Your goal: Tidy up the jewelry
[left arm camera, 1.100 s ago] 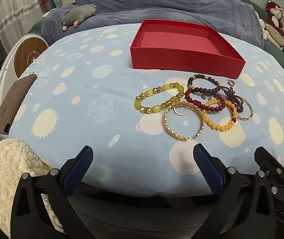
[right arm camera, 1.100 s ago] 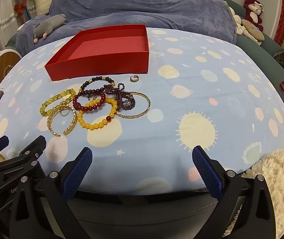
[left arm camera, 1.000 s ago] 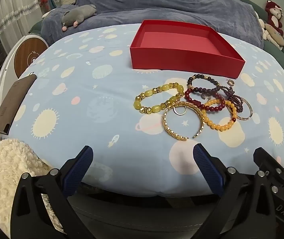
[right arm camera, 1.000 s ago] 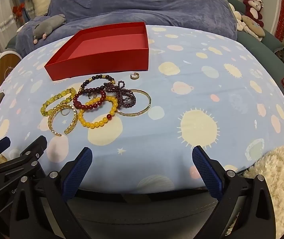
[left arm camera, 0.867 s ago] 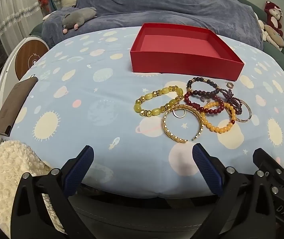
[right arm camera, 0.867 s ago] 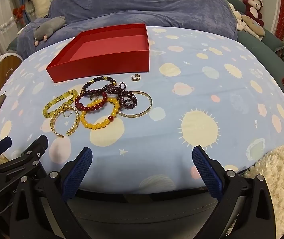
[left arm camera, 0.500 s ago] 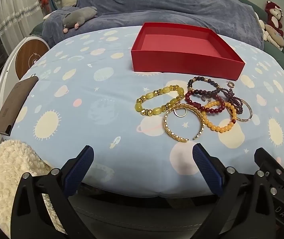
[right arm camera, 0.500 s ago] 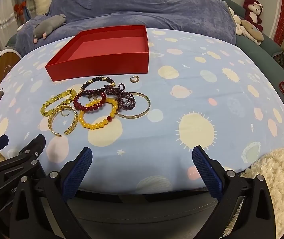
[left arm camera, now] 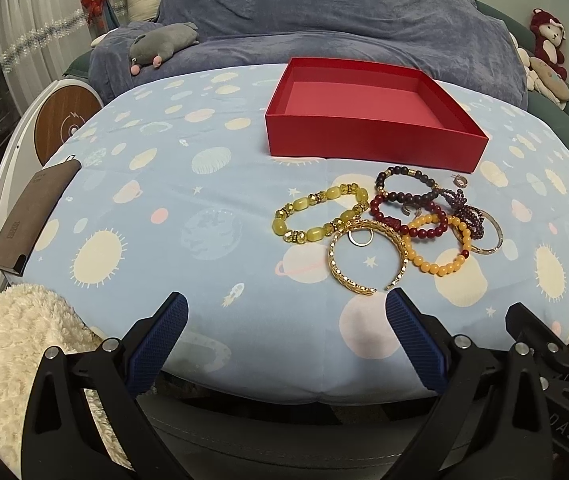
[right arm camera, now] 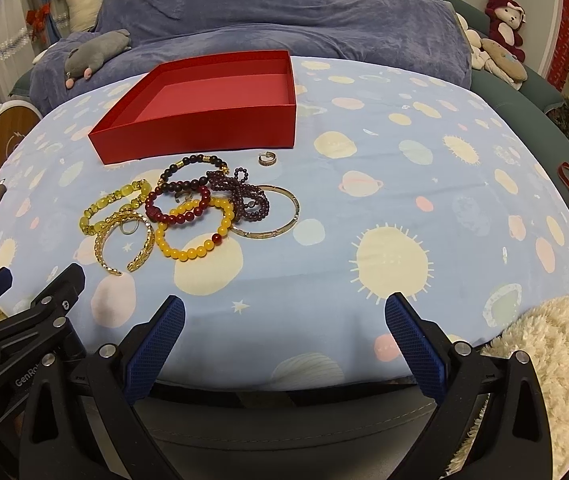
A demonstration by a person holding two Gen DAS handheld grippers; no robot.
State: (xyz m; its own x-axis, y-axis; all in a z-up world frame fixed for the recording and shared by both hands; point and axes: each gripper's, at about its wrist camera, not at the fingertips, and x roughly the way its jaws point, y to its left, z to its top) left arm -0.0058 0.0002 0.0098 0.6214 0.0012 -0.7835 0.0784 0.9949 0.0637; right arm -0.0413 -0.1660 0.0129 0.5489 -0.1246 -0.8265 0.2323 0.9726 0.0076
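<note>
Almost nothing is being found changed against the earlier views: only a slight drift of both cameras is being noted, and no piece has been moved. The task is therefore being judged as not yet begun.

The left gripper is being held wide open and empty at the bottom of its frame; the right gripper is likewise being held wide open with nothing between its fingers.

The shallow red cardboard box is being seen empty, upper centre. Just below it, on the pale blue planet-print cloth, the overlapping bracelets are being left in a cluster: a yellow-green beaded bracelet, an open gold cuff bangle, an orange beaded bracelet. A small ring is lying apart, close to the box.

Partial lettering "GenRo" is being read on the left gripper's body, lower left of the right view; "DAS" on the right one, lower right of the left view.
</note>
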